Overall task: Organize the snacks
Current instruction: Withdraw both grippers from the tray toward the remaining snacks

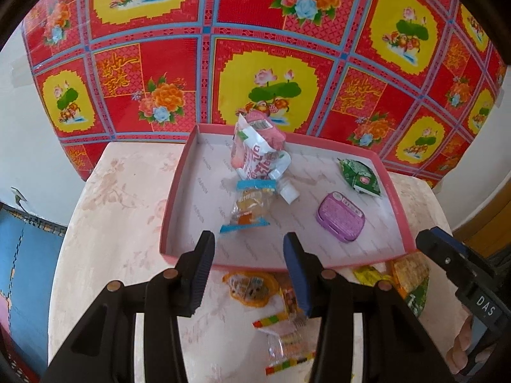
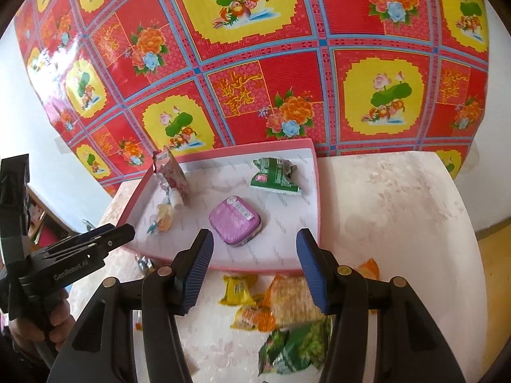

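A pink-rimmed shallow box (image 1: 179,191) (image 2: 314,172) sits on the table and holds a pink-white pouch (image 1: 258,146) (image 2: 174,175), a clear blue-edged candy pack (image 1: 249,210) (image 2: 163,217), a purple tin (image 1: 340,217) (image 2: 234,220) and a green packet (image 1: 359,175) (image 2: 276,175). My left gripper (image 1: 249,271) is open and empty above loose snacks in front of the box: an orange pack (image 1: 250,289) and a striped clear pack (image 1: 284,338). My right gripper (image 2: 255,271) is open and empty above a yellow pack (image 2: 238,290), an orange bag (image 2: 290,300) and a green bag (image 2: 297,348).
The table (image 1: 111,223) (image 2: 399,223) has a pale floral cover. A red and yellow patterned cloth (image 1: 271,48) hangs behind it. The right gripper shows at the right of the left wrist view (image 1: 447,255); the left gripper shows at the left of the right wrist view (image 2: 80,245).
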